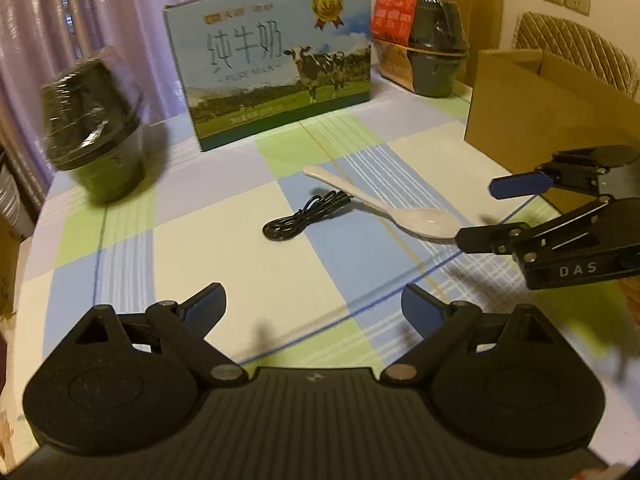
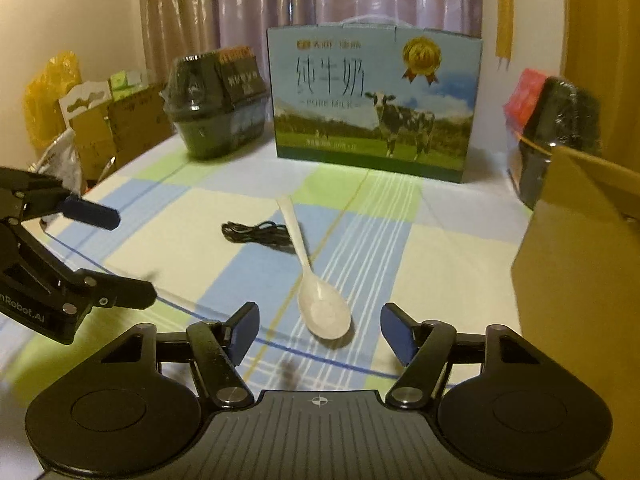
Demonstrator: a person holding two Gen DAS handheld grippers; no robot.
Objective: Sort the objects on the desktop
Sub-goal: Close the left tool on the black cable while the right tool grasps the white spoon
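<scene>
A white plastic spoon (image 1: 404, 210) (image 2: 316, 300) lies on the checked tablecloth, its bowl toward me. A coiled black cable (image 1: 304, 218) (image 2: 258, 234) rests just left of the spoon's handle. My left gripper (image 1: 314, 304) hovers open over the cloth, short of the cable, with nothing between its fingers. My right gripper (image 2: 318, 330) is open too, its fingers on either side of the spoon's bowl, a little above it. Each gripper shows in the other's view: the right gripper (image 1: 478, 210) beside the spoon's bowl, the left gripper (image 2: 134, 256) at the left edge.
A blue milk carton (image 1: 276, 76) (image 2: 372, 100) stands at the back. Dark wrapped bowls sit at the left (image 1: 96, 132) (image 2: 218, 104) and back right (image 1: 428, 44) (image 2: 560, 128). An open cardboard box (image 1: 552, 108) (image 2: 580, 280) stands at the right. More cardboard boxes (image 2: 132, 124) are past the table's left edge.
</scene>
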